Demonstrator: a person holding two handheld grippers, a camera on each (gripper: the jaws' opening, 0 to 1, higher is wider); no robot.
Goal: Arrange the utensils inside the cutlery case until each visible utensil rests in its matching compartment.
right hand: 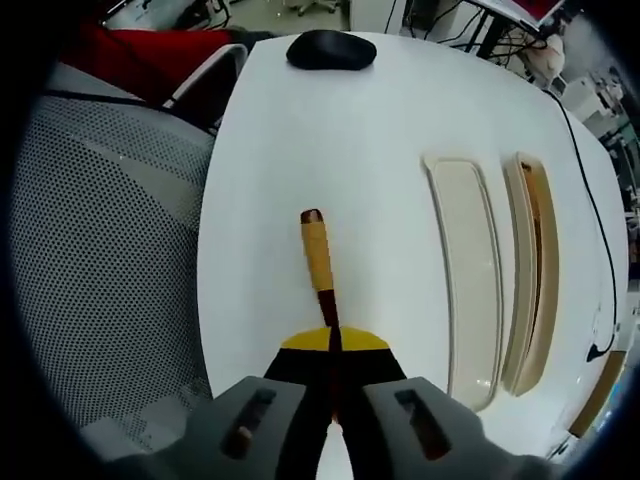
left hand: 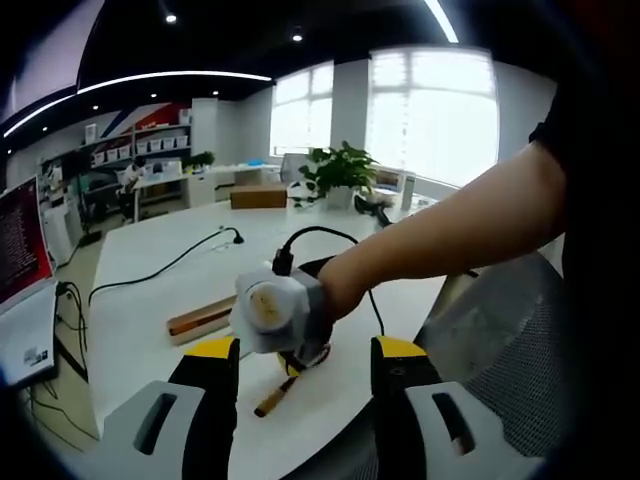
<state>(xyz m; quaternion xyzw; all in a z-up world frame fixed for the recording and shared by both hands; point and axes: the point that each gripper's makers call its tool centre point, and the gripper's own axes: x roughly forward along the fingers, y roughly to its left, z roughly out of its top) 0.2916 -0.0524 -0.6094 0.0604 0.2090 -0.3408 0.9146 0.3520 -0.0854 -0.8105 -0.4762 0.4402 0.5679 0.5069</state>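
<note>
So our right gripper (right hand: 335,345) is clamped shut on the utensil (right hand: 318,255), wooden handle pointing straight away from us. The cutlery case (right hand: 470,290) lies just right of it, compartments running parallel-ish. Left gripper (left hand: 305,365) hangs wide open, holding nothing, farther back.

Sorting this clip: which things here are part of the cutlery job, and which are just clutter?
Job: utensil, clamped in right gripper; cutlery case; left gripper, open.

Clutter: mouse, mesh chair, cable, plant, cardboard box.
</note>
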